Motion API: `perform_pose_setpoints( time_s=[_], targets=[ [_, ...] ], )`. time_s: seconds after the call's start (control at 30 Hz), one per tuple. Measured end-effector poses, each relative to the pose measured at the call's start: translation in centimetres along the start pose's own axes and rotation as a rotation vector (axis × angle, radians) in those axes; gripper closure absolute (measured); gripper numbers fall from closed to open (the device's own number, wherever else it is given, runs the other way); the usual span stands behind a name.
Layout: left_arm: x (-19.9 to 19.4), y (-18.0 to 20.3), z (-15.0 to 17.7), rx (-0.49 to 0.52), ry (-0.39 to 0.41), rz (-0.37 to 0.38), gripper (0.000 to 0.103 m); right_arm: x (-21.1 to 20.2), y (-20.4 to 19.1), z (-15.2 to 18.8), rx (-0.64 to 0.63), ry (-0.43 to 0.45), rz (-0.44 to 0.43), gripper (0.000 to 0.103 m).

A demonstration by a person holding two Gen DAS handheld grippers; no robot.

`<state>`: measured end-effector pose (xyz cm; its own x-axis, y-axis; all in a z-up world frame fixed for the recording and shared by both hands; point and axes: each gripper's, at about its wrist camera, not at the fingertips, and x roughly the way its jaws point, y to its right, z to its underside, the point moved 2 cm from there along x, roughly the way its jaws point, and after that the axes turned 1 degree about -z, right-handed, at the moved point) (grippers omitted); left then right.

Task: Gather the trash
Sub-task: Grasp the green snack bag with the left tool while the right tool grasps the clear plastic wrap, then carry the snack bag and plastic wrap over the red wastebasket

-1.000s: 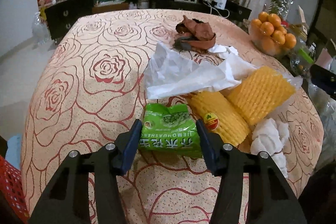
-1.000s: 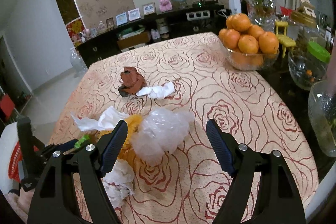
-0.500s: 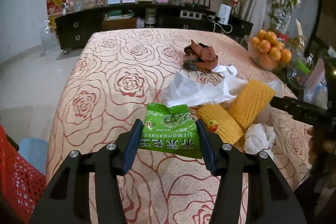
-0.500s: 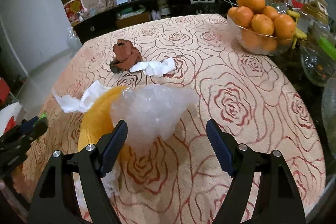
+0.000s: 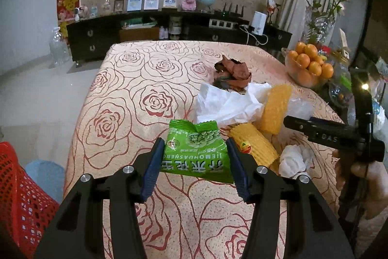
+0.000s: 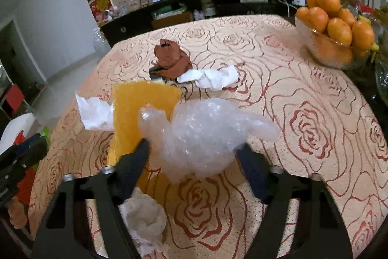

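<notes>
My left gripper [image 5: 195,149] is shut on a green snack packet [image 5: 196,154], held above the rose-patterned tablecloth [image 5: 135,98]. The jaws of my right gripper [image 6: 194,147] are closing on a wad of clear bubble wrap [image 6: 201,130], and both pads touch its sides. Beside the wad lies yellow foam netting [image 6: 135,113], seen as two pieces [image 5: 252,140] in the left wrist view. White tissue [image 5: 225,103], a crumpled brown wrapper [image 6: 172,57], a twisted white tissue [image 6: 211,78] and a tissue ball [image 6: 145,217] lie around it.
A glass bowl of oranges [image 6: 332,26] stands at the table's right side, with glass jars and a flower vase [image 5: 320,23] behind it. A red mesh basket [image 5: 19,198] sits below the table's left edge. A dark sideboard lines the far wall.
The left gripper rose and drew back with the green packet, so the table looks farther away. The right gripper sank toward the bubble wrap and its jaws narrowed onto it.
</notes>
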<state>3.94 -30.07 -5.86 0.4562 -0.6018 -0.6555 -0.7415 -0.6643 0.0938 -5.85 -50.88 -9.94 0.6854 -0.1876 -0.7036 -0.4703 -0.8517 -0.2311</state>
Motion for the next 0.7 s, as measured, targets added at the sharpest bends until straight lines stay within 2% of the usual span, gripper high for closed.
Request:
perform_pose_setpoints(
  time_s=[0.1, 0.2, 0.33, 0.53, 0.7],
  targets=[
    [-0.1, 0.0, 0.0, 0.003, 0.001, -0.006, 0.053, 0.1, 0.4, 0.1, 0.02, -0.01, -0.01, 0.059],
    [-0.2, -0.1, 0.0, 0.001, 0.006, -0.01, 0.053, -0.3, 0.7, 0.1, 0.03, -0.001, -0.014, 0.065],
    [-0.8, -0.1, -0.2, 0.001, 0.022, -0.016, 0.053, -1.5, 1.0, 0.0, 0.054, 0.026, -0.019, 0.066],
    [-2.9, -0.4, -0.9, 0.005, 0.077, -0.02, 0.053, -5.9, 0.8, -1.0, 0.056, 0.156, 0.008, 0.067],
    [-5.1, -1.2, -1.6, 0.002, 0.134, -0.053, 0.053, -8.1, -0.4, -1.6, 0.03, 0.223, -0.008, 0.067]
  ],
)
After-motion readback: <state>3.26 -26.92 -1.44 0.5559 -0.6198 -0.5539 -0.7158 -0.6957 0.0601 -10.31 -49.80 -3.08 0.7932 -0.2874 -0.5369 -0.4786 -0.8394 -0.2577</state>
